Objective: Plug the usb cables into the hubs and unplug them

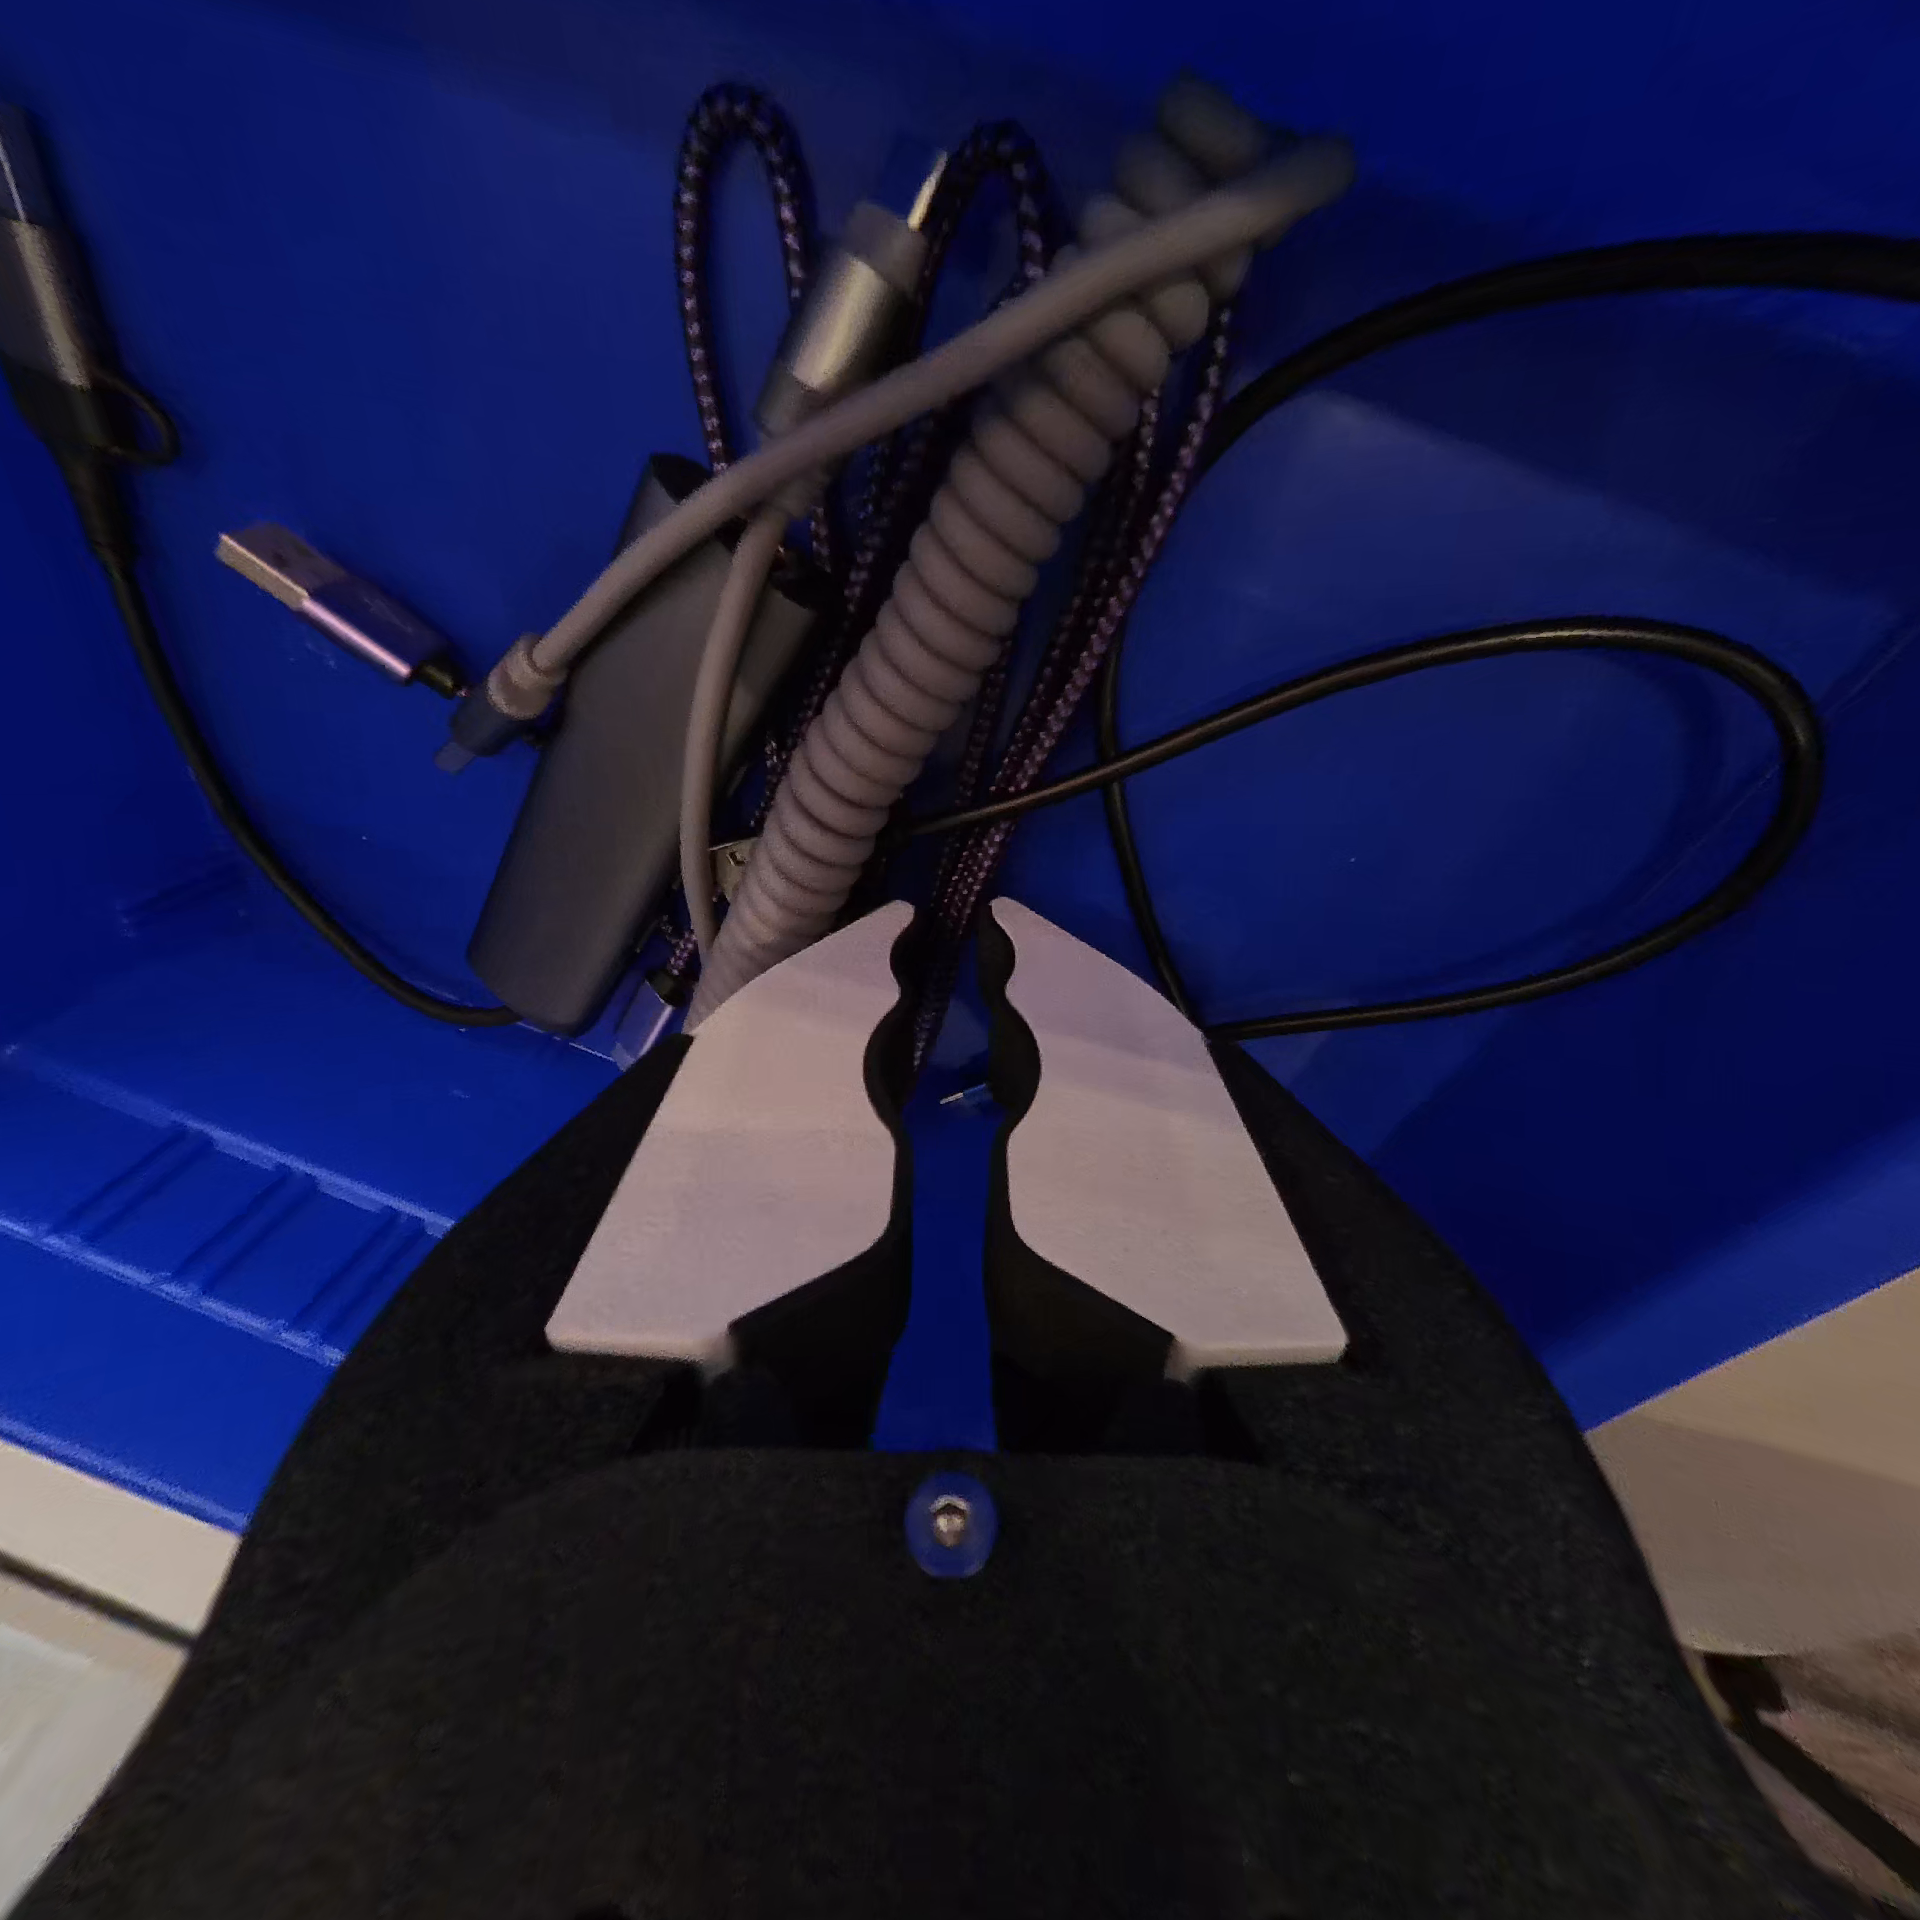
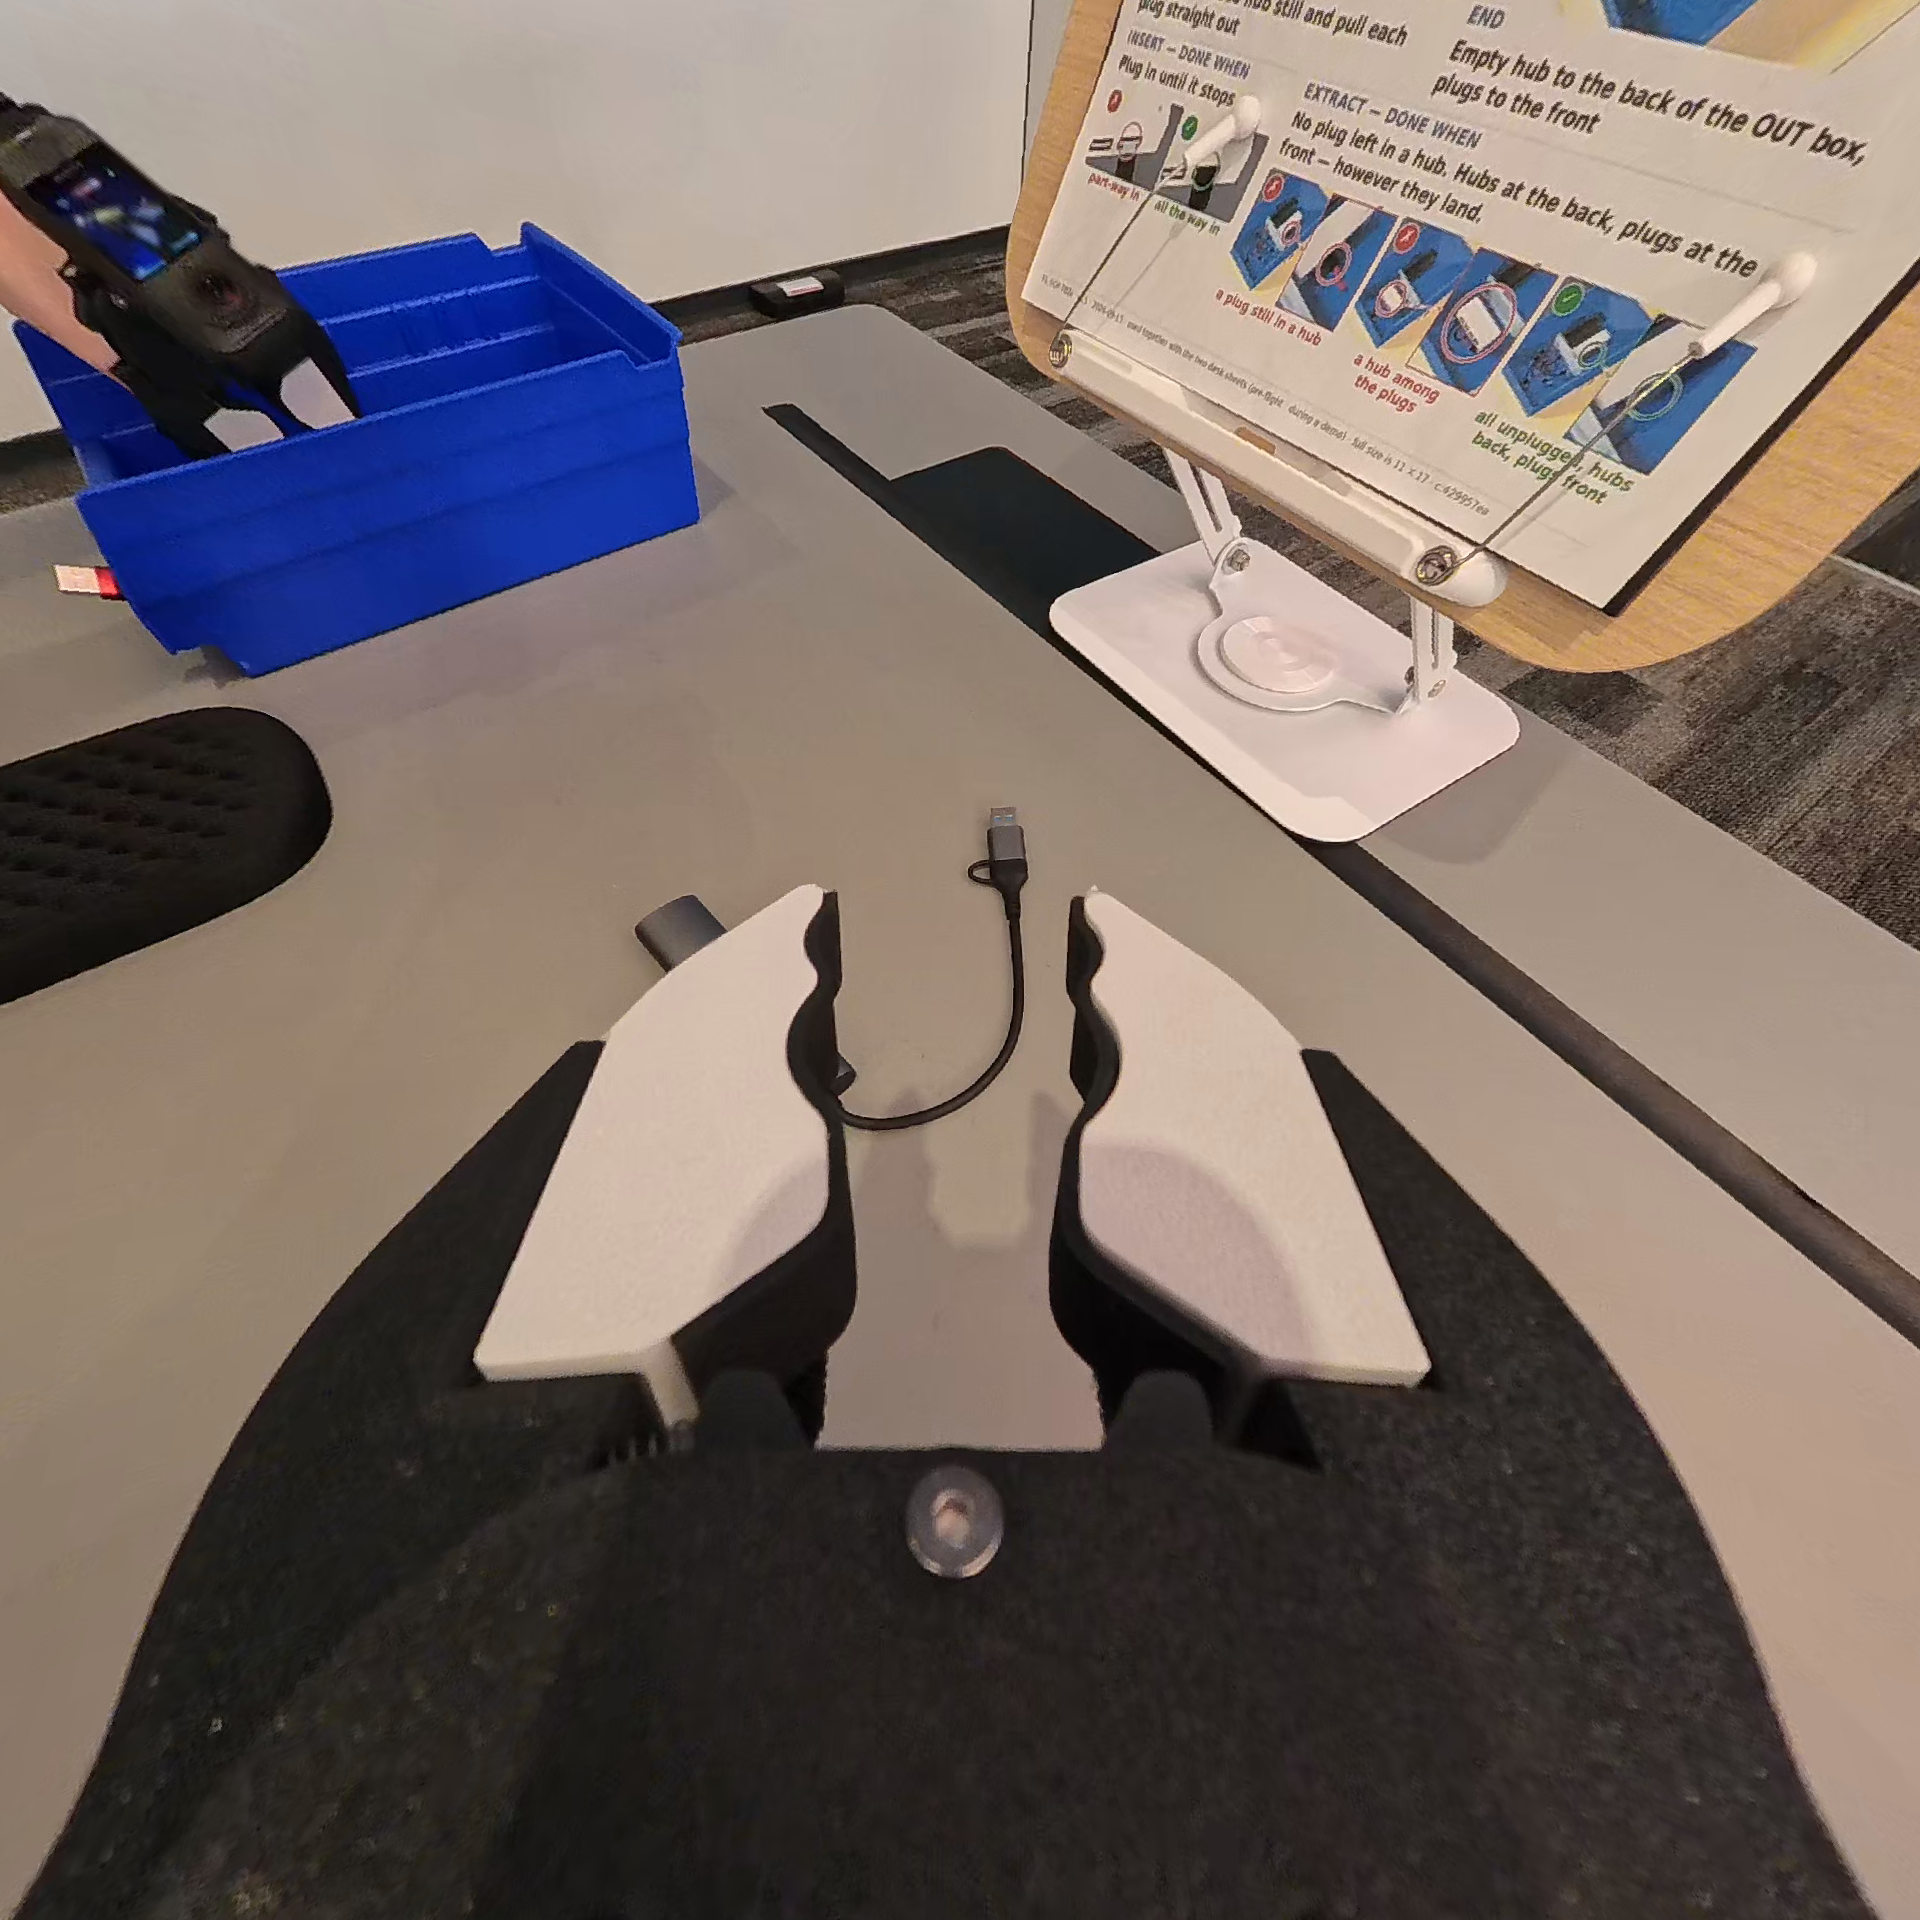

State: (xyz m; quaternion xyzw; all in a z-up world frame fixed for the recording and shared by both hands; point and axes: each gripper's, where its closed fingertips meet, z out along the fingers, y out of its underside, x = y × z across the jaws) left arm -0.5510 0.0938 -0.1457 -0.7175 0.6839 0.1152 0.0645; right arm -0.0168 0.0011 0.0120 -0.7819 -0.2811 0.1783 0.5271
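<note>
Left wrist view: left tongs [image 1: 948, 914] pinch the purple braided cable [image 1: 961, 873] in the blue bin [image 1: 312, 1195].
Right tongs [image 2: 951, 904] gape, empty, over the hub [image 2: 681, 925]; next, likely lift the cable free of the tangle.

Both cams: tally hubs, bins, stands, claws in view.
Hubs: 2, one in the bin, one on the table
Bins: 1, blue
Stands: 1, white
Claws: 2, left closed on the purple cable, right open
Total: 6
</note>
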